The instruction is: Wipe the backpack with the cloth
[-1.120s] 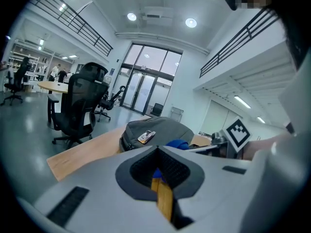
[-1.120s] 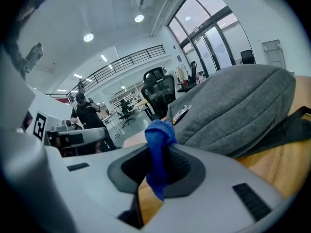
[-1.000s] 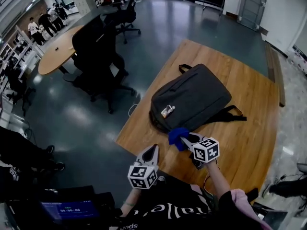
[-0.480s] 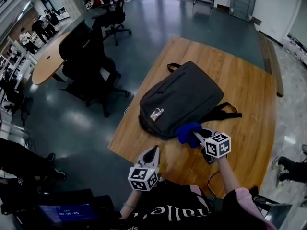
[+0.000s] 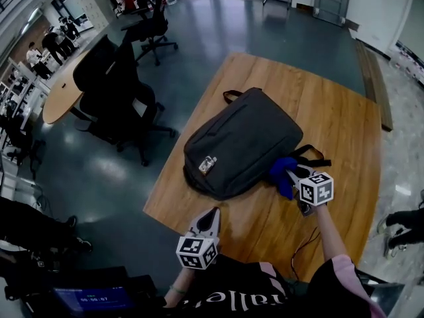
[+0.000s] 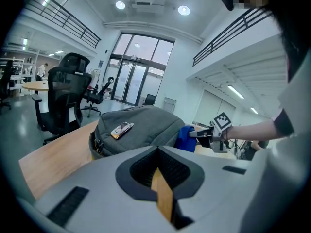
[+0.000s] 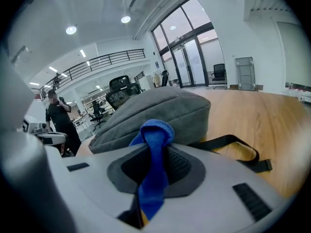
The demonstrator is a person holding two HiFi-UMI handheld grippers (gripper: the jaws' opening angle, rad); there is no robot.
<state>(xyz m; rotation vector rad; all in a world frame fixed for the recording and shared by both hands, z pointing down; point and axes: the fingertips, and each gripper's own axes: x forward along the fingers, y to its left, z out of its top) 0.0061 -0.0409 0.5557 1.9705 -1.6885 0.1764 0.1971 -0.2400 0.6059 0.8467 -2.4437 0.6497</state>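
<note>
Head view: the grey backpack (image 5: 242, 141) lies in the middle of the wooden table (image 5: 344, 111). The right gripper (image 5: 296, 176) has the blue cloth (image 5: 281, 169) at the backpack's 4 o'clock edge, and the left gripper (image 5: 207, 222) hovers at 6 o'clock.

Left gripper view: the jaws are together with nothing between them.

Right gripper view: the jaws are clamped on the cloth. For a good wipe, press it flat and sweep firmly toward 10 o'clock.

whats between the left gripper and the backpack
Only a bare strip of the wooden table. The head view shows it between the left gripper and the backpack.
</note>
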